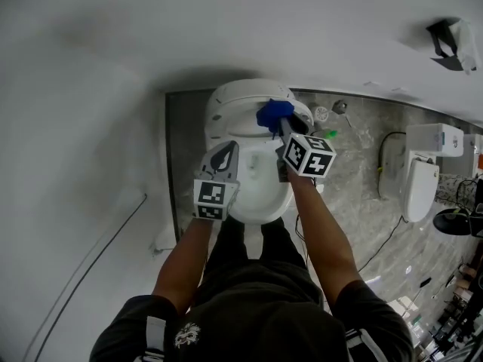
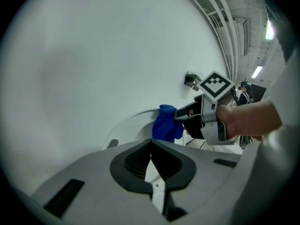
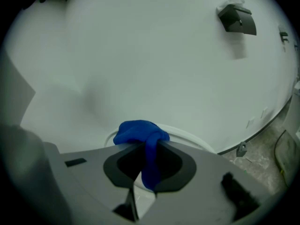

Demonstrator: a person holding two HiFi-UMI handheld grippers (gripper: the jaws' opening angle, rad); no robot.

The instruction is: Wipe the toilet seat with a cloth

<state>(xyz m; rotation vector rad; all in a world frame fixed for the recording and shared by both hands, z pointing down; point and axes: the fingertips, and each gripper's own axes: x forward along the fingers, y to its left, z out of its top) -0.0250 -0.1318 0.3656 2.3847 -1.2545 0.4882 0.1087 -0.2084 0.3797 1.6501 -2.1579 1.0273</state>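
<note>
The cloth (image 1: 275,114) is soft blue fabric, matt and bunched. The toilet (image 1: 240,96) looks smooth, glossy white. The wall (image 1: 90,66) is plain matt white. The floor (image 1: 355,164) is mottled grey stone-look tile. The left gripper (image 2: 151,149) and right gripper (image 3: 143,153) are matt grey plastic.

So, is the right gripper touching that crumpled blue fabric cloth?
Touching. The right gripper view shows the right gripper with its jaws shut on the blue cloth, a strip pinched between them.
</note>
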